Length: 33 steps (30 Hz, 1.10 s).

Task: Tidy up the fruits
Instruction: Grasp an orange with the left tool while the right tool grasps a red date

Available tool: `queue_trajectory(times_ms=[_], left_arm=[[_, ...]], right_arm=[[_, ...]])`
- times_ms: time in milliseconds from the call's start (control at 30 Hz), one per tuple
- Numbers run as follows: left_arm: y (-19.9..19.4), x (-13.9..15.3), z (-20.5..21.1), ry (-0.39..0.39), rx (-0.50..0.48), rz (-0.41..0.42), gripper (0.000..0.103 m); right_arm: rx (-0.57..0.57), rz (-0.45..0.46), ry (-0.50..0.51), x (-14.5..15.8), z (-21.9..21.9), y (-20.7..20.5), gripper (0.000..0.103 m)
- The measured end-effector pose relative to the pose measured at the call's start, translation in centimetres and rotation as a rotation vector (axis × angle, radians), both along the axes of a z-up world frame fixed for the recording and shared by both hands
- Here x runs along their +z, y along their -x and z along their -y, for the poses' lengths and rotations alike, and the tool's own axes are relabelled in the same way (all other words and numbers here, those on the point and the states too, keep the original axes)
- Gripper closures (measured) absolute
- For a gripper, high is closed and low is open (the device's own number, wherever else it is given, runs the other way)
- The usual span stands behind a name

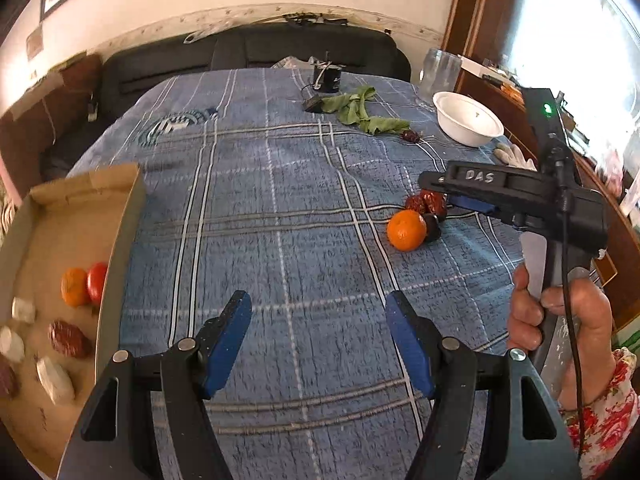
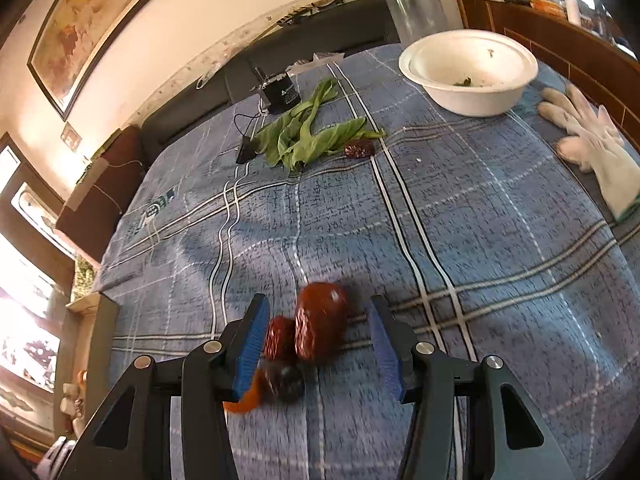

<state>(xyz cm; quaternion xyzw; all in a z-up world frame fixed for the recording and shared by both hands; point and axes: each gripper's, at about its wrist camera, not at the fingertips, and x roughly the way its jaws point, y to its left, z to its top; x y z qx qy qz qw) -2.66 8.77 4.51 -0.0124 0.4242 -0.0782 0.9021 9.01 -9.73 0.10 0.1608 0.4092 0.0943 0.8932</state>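
Observation:
A cardboard box at the left holds an orange, a tomato, red dates and white pieces. My left gripper is open and empty above the blue plaid cloth, right of the box. On the cloth lie an orange, red dates and a dark round fruit. My right gripper is open, its jaws on either side of the red dates, with the dark fruit and the orange just below. Another date lies by green leaves.
A white bowl stands at the far right, a white glove beside it. A black cylinder with a cord and a clear jar stand at the back. A dark sofa runs behind the table.

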Motion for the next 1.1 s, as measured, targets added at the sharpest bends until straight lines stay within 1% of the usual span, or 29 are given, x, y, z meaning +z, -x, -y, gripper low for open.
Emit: queue_trajectory(times_ms=[100,133,167,200,233,333,433,467,533,633,700,733,767,800,900,933,1100], left_arm=[[-1.2,-0.2,0.8,-0.008,-0.026,0.003,0.034],[-1.6,-0.2,1.0,0.001,-0.035,0.001,0.034],[-2.2,-0.3,1.3,0.021,-0.048,-0.008,0.034],[-2.6,-0.4,1.5,0.035,-0.057,-0.014,0.034],[-3.1,-0.5,1.7,0.048,-0.067,-0.020,0.034],[-4.5,-0.6,2.8,0.066,-0.096,-0.021,0.037],[-5.8,-1.0,4.1,0.079,-0.124,-0.019,0.044],[-6.3,-1.3,4.5,0.085,-0.130,-0.026,0.049],[-7.3,-1.9,5.4,0.113,-0.151,-0.044,0.052],[-8.3,-3.0,5.9,0.170,-0.177,-0.073,0.052],[-8.7,-3.8,6.2,0.196,-0.196,-0.092,0.053],[-8.8,-4.1,6.2,0.198,-0.202,-0.099,0.061],[-8.9,-4.1,6.2,0.190,-0.202,-0.087,0.068],[-8.9,-4.2,6.0,0.193,-0.204,-0.091,0.071],[-9.2,-4.4,5.0,0.266,-0.199,-0.102,0.071],[-9.3,-4.5,4.8,0.275,-0.197,-0.102,0.071],[-9.5,-4.5,5.1,0.265,-0.189,-0.081,0.070]], right_arm=[[-0.001,-0.001,0.023,-0.6,-0.3,-0.3,0.048],[-0.002,-0.002,0.020,-0.8,-0.2,-0.4,0.052],[-0.004,0.002,0.032,-0.9,-0.1,-0.4,0.061],[0.001,-0.004,0.038,-1.0,-0.1,-0.5,0.067],[0.005,-0.008,0.032,-1.1,0.1,-0.5,0.070],[0.001,-0.010,-0.003,-0.9,1.0,-0.3,0.070],[-0.022,0.005,0.004,-0.4,2.0,0.1,0.070],[-0.030,0.007,0.006,-0.3,2.3,0.3,0.070],[-0.039,0.005,0.003,-0.3,2.8,0.3,0.070],[-0.051,-0.007,-0.008,-0.5,3.4,0.2,0.070],[-0.054,-0.015,-0.010,-0.6,3.6,0.0,0.070],[-0.054,-0.018,-0.010,-0.7,3.6,0.0,0.070],[-0.052,-0.023,-0.007,-0.8,3.6,-0.1,0.070],[-0.051,-0.023,-0.005,-0.8,3.5,-0.1,0.070],[-0.050,-0.022,-0.001,-0.8,3.5,-0.2,0.070],[-0.048,-0.022,0.000,-0.8,3.5,-0.2,0.070],[-0.046,-0.013,0.039,-0.8,2.9,-0.1,0.069]])
